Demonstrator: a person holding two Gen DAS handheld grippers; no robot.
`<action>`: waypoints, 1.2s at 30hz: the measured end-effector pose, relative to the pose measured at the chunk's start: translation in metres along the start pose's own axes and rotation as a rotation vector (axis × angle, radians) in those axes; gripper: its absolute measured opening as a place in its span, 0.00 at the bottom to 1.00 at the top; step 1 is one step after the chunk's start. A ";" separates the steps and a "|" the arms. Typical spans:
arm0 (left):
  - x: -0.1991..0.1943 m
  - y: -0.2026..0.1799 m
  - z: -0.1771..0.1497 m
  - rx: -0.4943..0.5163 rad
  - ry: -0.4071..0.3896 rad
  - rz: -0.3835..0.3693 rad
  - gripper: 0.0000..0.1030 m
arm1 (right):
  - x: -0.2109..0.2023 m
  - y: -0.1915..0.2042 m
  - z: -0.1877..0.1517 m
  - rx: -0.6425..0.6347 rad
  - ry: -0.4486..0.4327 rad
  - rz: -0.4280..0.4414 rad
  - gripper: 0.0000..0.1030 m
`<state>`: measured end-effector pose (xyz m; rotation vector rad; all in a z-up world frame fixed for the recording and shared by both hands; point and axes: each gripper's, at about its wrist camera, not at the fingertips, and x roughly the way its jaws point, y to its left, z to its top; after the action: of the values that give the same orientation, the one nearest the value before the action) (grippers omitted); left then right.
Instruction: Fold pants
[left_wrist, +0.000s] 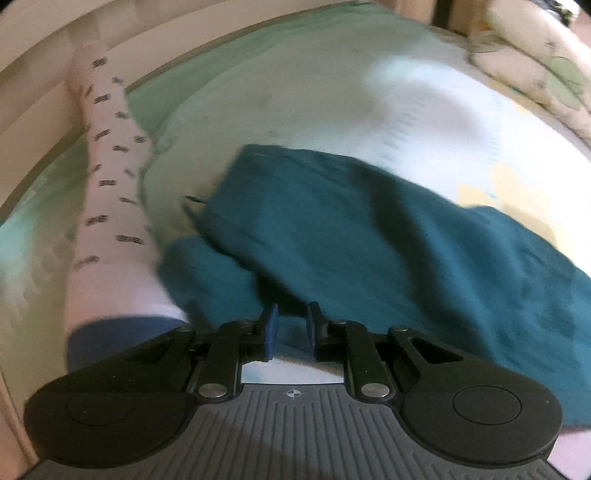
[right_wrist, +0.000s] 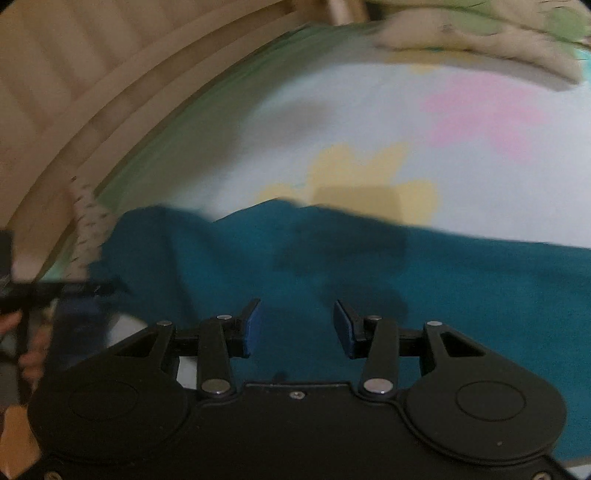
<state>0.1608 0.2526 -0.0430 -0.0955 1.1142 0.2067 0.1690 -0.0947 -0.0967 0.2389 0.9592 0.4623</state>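
Observation:
The teal pants lie crumpled across a pale bed sheet, one layer folded over another. My left gripper hovers at their near edge. Its blue pads stand a narrow gap apart, with teal cloth showing in the gap but not pressed. In the right wrist view the pants spread from left to right. My right gripper hangs over them, its pads wide apart and nothing between them. Both views are blurred by motion.
A long white shape with small dark marks and a blue end lies along the bed's left side. A wooden bed frame curves behind it. Cream bedding with green leaves sits at the far right. A hand on a dark tool shows at left.

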 end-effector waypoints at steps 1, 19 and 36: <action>0.005 0.007 0.004 -0.009 0.016 0.010 0.16 | 0.008 0.011 0.000 -0.014 0.010 0.015 0.51; 0.044 0.072 0.041 -0.025 0.197 -0.098 0.10 | 0.121 0.191 0.008 -0.385 -0.002 0.161 0.55; 0.035 0.099 0.075 -0.072 0.093 -0.101 0.10 | 0.172 0.211 0.031 -0.500 -0.071 0.128 0.08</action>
<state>0.2206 0.3664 -0.0394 -0.2271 1.1917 0.1537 0.2209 0.1735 -0.1222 -0.1369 0.7337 0.7890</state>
